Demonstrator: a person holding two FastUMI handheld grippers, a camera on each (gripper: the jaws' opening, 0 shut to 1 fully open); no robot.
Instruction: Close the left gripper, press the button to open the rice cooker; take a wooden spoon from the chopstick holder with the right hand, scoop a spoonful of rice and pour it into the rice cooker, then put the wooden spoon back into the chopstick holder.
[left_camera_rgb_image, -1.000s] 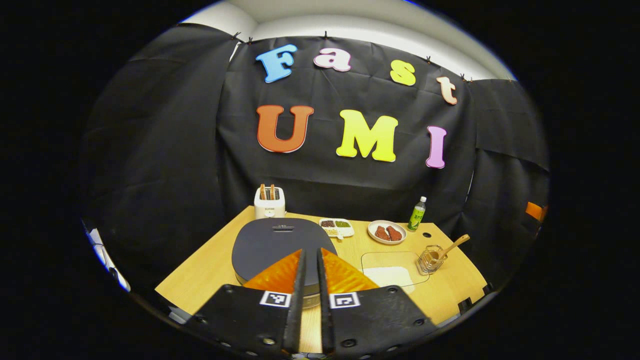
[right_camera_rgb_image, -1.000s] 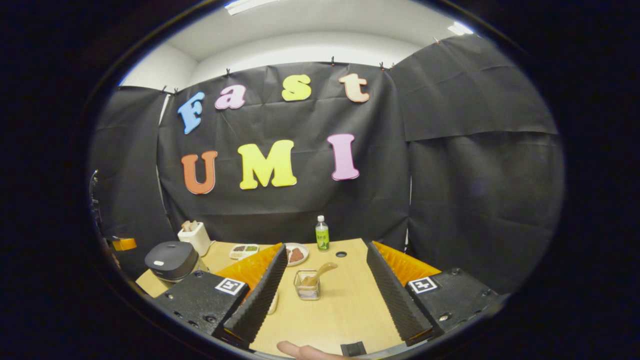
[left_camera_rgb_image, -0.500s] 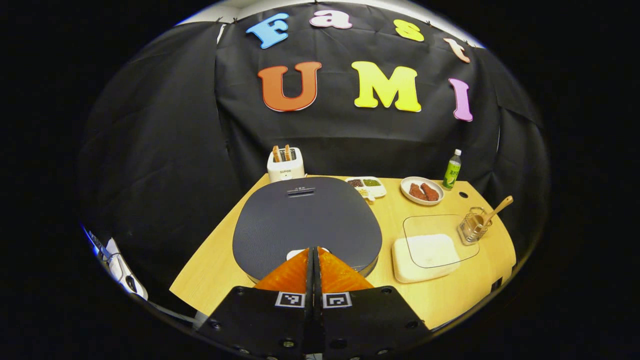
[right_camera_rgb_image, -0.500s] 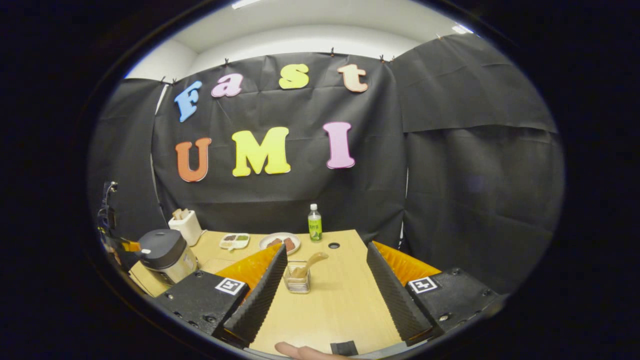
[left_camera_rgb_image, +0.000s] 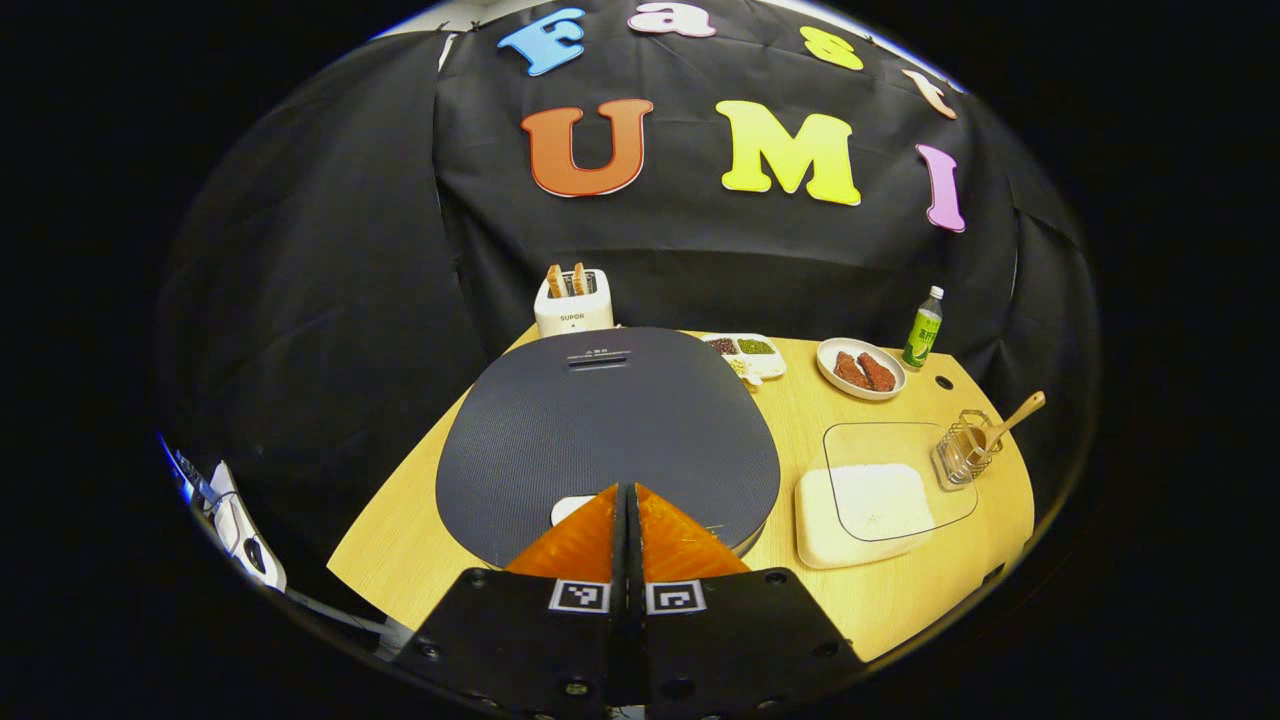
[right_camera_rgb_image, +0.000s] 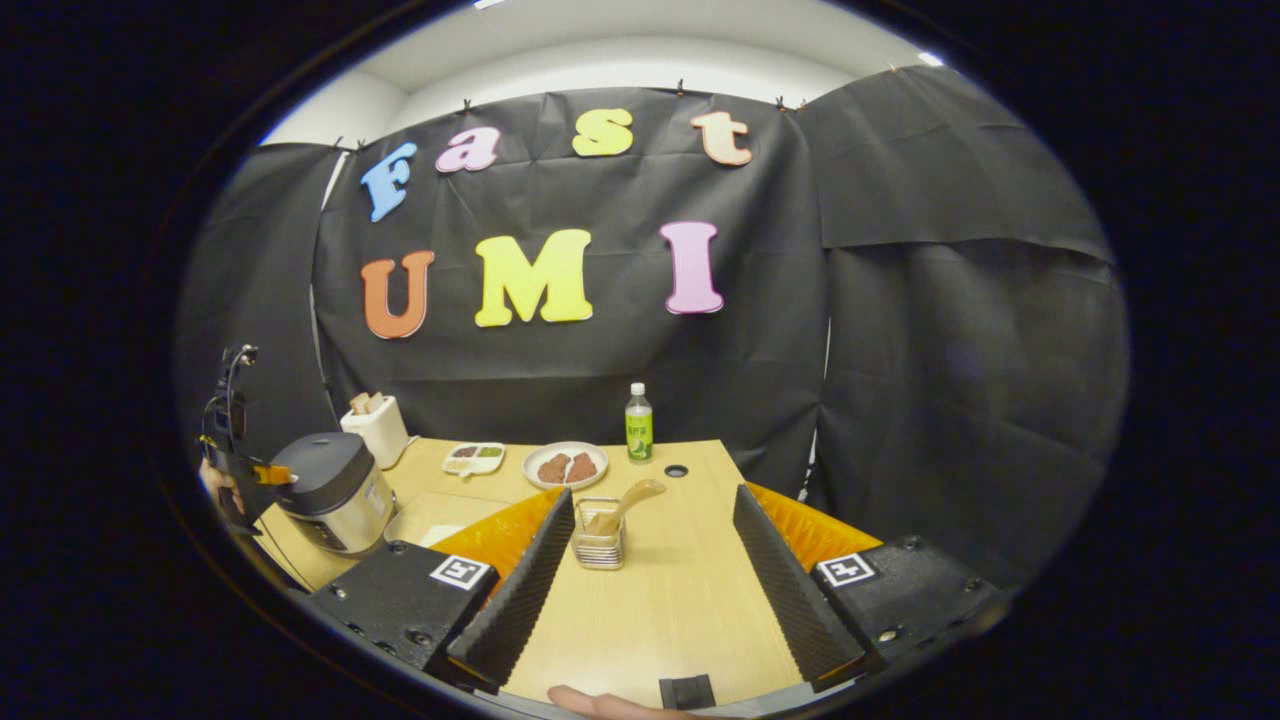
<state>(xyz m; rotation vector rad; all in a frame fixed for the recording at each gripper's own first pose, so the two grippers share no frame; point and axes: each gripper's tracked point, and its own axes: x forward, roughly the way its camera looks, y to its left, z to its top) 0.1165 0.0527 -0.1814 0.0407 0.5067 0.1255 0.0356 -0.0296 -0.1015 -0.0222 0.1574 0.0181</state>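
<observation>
1 wooden table (right_camera_rgb_image: 680, 600), black-draped booth.

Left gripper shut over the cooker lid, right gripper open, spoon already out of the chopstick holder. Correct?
Not quite. The wooden spoon sits in the chopstick holder, as the right gripper view shows; the left gripper view agrees. The rest holds: the left gripper is shut, its fingers together over the rice cooker lid, and the right gripper is open.

Wooden spoon (right_camera_rgb_image: 628, 503) in chopstick holder (right_camera_rgb_image: 599, 548) — rice cooker (right_camera_rgb_image: 331, 488) far left.
</observation>
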